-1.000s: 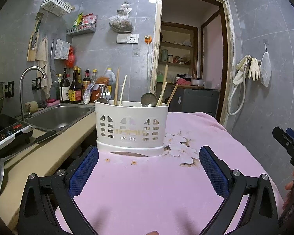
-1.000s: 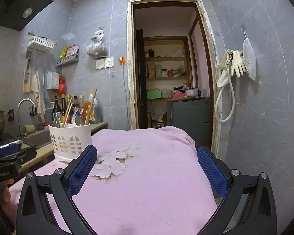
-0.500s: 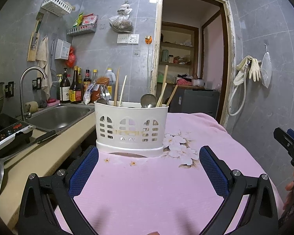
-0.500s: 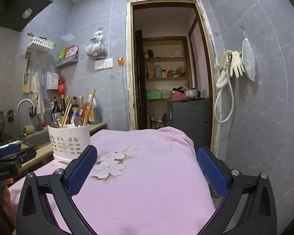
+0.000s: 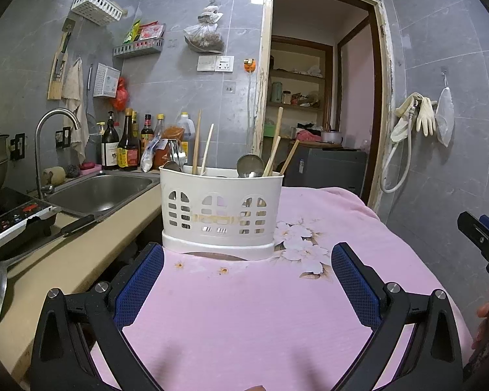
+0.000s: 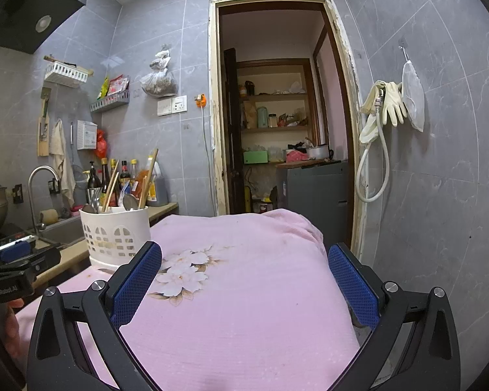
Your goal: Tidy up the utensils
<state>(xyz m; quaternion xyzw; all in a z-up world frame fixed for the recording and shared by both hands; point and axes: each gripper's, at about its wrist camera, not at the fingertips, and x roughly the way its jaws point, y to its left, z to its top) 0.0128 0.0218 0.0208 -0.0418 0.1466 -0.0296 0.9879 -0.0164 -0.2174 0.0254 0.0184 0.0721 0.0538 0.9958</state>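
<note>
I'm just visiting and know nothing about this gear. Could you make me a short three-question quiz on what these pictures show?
1. True or false: the left gripper holds a spoon.
2. What does the white utensil holder stand on?
A. pink cloth
B. sink
C. stove
3. Fill in: the right gripper is ____ and holds nothing.

Key
1. False: it is open, with nothing between its fingers.
2. A, the pink cloth.
3. open

A small home kitchen. A steel sink [image 5: 101, 192] with a curved tap [image 5: 53, 120] sits by sauce bottles [image 5: 124, 143], under grey tiled walls. Rubber gloves [image 5: 417, 120] hang by a pantry doorway [image 5: 319, 91].
</note>
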